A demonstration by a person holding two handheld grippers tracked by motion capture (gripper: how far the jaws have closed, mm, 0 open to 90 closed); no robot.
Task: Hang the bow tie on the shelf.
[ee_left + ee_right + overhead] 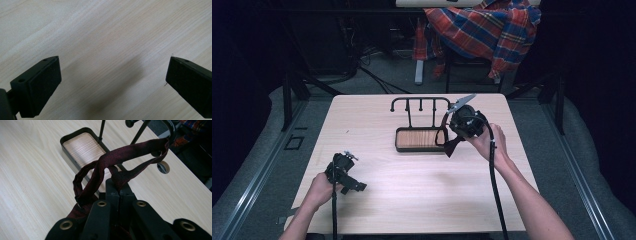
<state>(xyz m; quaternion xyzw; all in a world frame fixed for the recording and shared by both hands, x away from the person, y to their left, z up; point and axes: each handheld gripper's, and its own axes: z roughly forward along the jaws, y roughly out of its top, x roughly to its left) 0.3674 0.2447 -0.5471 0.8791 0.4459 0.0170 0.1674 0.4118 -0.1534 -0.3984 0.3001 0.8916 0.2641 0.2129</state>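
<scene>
A dark red fabric strap [135,148] is looped over the right end hook [171,127] of a black hook rack [419,100] standing at the table's far middle. My right gripper [120,187] is shut on the strap's lower part, just right of the rack's shallow wood-floored tray [398,140]. In the high view the right gripper [454,141] is held above the tray's right end with the strap [445,125] running up to the hook. My left gripper [357,187] hovers low over bare tabletop at the near left. In its own view the left gripper [113,67] is open, with nothing between its jaws.
The light wooden table [422,200] has bare surface in front of and left of the rack. A round cable hole [163,166] lies near the far edge behind the rack. A plaid shirt [487,27] hangs over a chair beyond the table.
</scene>
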